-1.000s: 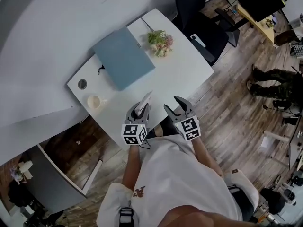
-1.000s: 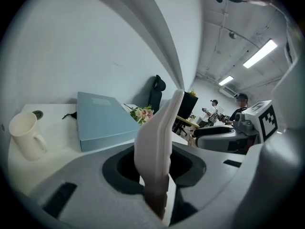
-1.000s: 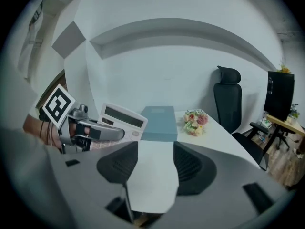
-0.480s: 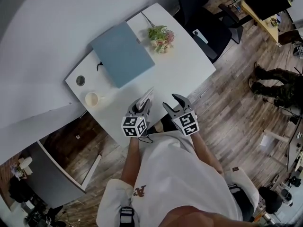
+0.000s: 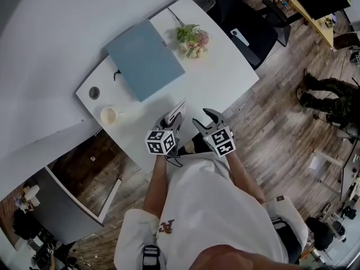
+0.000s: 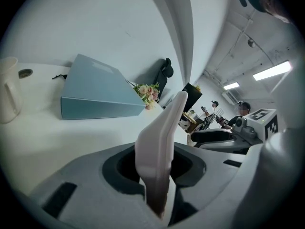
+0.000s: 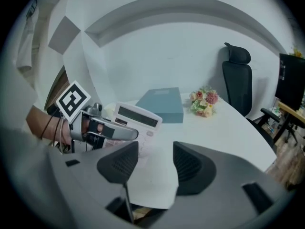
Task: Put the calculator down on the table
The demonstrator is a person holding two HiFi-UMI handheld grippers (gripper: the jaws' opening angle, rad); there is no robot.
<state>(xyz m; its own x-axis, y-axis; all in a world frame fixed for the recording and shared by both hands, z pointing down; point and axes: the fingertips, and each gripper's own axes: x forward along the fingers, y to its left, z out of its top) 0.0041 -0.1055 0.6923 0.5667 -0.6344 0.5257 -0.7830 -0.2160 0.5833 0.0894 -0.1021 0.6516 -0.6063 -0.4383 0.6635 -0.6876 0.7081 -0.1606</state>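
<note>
Left tool (image 5: 171, 120), with calculator (image 5: 178, 108), and right tool (image 5: 203, 118) have sunk lower.

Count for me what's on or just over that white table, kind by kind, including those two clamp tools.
calculator: 1
box: 1
bouquet: 1
cup: 1
grippers: 2, the left gripper and the right gripper
Total: 6

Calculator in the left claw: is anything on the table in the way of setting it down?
Nothing visible. The left gripper holds the calculator over bare white table near its front edge; the blue box, flowers and cup lie clear of that spot.
</note>
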